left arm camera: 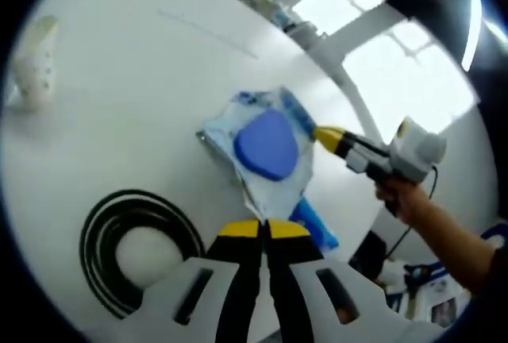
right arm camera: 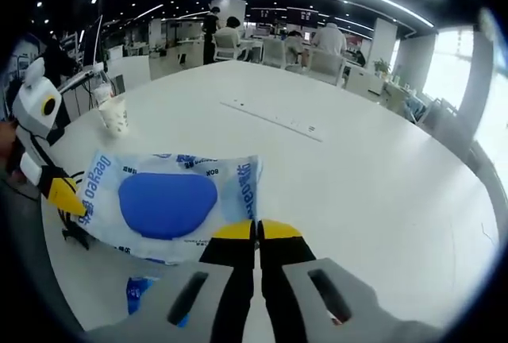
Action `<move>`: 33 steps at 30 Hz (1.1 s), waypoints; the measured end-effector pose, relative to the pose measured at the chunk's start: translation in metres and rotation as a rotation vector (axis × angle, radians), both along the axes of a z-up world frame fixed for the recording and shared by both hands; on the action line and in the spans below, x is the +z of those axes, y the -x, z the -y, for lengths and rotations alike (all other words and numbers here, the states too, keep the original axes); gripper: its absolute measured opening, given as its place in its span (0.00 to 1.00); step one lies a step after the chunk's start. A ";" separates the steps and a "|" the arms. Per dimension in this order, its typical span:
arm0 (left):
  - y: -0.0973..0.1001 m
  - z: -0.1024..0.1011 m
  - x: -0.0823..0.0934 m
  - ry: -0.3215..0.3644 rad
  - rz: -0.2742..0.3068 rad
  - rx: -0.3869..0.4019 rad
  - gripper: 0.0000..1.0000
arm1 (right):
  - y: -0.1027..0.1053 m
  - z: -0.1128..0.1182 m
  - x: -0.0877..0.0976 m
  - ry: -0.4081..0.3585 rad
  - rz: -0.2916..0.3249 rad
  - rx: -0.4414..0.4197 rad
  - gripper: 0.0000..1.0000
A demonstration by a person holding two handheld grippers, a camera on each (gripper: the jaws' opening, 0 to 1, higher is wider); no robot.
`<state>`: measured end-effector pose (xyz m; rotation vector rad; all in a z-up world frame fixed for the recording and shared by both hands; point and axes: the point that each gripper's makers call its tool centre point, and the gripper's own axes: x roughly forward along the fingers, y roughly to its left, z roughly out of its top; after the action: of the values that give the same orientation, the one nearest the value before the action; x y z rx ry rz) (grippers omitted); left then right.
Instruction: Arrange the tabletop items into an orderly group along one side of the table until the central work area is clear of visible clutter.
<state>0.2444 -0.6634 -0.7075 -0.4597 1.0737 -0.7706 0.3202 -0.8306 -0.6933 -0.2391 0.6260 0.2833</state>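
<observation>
Left gripper view: my left gripper [left arm camera: 264, 230] is clamped on the near edge of the wet-wipes pack [left arm camera: 266, 148]; my right gripper [right arm camera: 255, 232] is clamped on the opposite end, its long axis spanning between them above the white table [left arm camera: 119, 105]

1. The wipes pack [left arm camera: 268, 152] [right arm camera: 171, 200] looks like soft plastic film, glossy and crinkled, with a smooth, matt blue lid in its middle.
2. The table [left arm camera: 143, 105] [right arm camera: 349, 168] has a smooth white top with a faint sheen; light from the far windows spreads softly over it.
3. The cable [left arm camera: 127, 232], coiled at near left, looks like black rubber or plastic with a slight gloss.
4. The cup [right arm camera: 113, 115], on the far left, looks like thin white paper, matt.
5. The left gripper [left arm camera: 264, 230] and the right gripper [right arm camera: 256, 232] have matt yellow tips on black jaws, with pale grey hard-plastic bodies.
</observation>
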 end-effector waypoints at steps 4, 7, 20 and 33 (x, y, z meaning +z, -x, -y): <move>-0.008 -0.009 0.003 -0.001 0.013 0.018 0.00 | 0.003 -0.004 0.003 -0.009 0.005 -0.005 0.00; -0.013 -0.017 0.004 -0.003 0.020 0.036 0.00 | 0.004 -0.008 0.004 -0.015 0.008 -0.008 0.00; -0.034 -0.042 0.003 -0.015 0.052 0.094 0.00 | 0.009 -0.027 0.004 -0.063 0.010 -0.024 0.00; -0.060 -0.070 0.001 -0.017 0.062 0.171 0.00 | 0.006 -0.051 -0.004 -0.110 -0.002 -0.033 0.00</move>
<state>0.3046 -0.5930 -0.7063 -0.5030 0.9687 -0.6206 0.3139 -0.7795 -0.6968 -0.1225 0.6134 0.2851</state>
